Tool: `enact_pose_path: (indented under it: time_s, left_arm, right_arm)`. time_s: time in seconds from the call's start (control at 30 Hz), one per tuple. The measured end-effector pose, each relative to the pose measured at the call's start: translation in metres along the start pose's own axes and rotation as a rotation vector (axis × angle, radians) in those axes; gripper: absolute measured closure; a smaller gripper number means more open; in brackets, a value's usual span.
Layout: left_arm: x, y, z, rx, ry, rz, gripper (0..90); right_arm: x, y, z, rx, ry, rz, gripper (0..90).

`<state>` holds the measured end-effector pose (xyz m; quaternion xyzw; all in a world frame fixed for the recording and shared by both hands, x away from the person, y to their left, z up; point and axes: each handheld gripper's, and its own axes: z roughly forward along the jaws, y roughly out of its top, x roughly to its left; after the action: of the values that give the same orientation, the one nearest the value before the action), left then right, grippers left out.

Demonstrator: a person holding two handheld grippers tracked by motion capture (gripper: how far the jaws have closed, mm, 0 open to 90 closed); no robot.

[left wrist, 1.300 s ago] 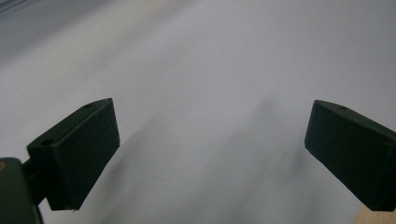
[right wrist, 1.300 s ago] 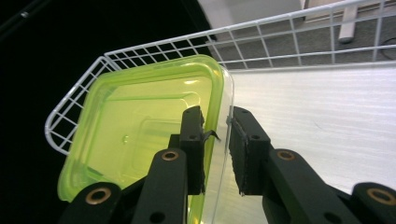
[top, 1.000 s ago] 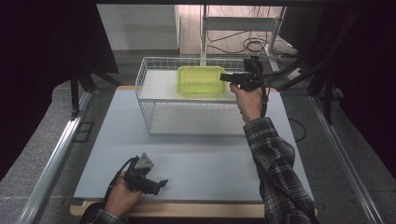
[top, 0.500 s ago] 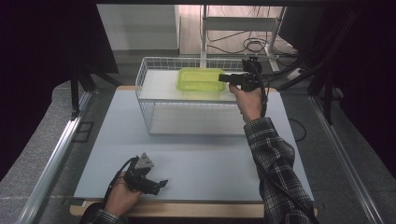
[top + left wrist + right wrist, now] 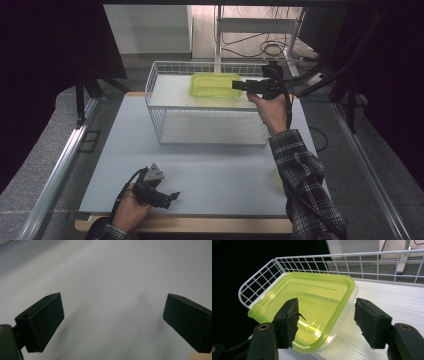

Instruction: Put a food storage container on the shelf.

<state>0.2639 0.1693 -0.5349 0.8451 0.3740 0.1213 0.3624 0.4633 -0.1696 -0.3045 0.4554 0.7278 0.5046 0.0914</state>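
Observation:
A clear food container with a yellow-green lid (image 5: 212, 85) (image 5: 312, 297) lies on the top shelf of a white wire rack (image 5: 155, 85) (image 5: 257, 282). My right gripper (image 5: 235, 86) (image 5: 325, 312) is at its right end, level with it. Its jaws have just been opening and now stand open, with the container's near corner between them. The right pad is clear of the box; the left one hangs over the lid. My left gripper (image 5: 172, 196) (image 5: 112, 320) rests low at the table's front left, open, with only bare grey mat between its jaws.
The rack stands at the back middle of a grey mat (image 5: 220, 170), with a lower shelf (image 5: 210, 127) under the top one. Metal rails (image 5: 60, 170) run along both sides. Cables (image 5: 270, 47) lie on the floor behind the table.
The right gripper has edged slightly left at the container's end. The container and the left hand have kept their places.

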Motion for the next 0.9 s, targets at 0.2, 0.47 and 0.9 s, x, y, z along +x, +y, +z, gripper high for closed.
enact_pose_path:
  time_s: [0.2, 0.47, 0.9]
  left_arm:
    - [0.000, 0.000, 0.000, 0.001, -0.002, 0.000, 3.5]
    - [0.000, 0.000, 0.001, 0.003, -0.004, -0.003, 3.5]
    - [0.000, -0.001, 0.002, 0.014, -0.007, 0.002, 3.4]
  right_arm:
    - [0.002, -0.005, -0.009, -0.009, 0.003, -0.044, 28.7]
    - [0.007, -0.017, -0.017, 0.004, 0.009, -0.106, 20.8]
    - [0.010, -0.039, -0.027, 0.029, 0.020, -0.167, 14.3]
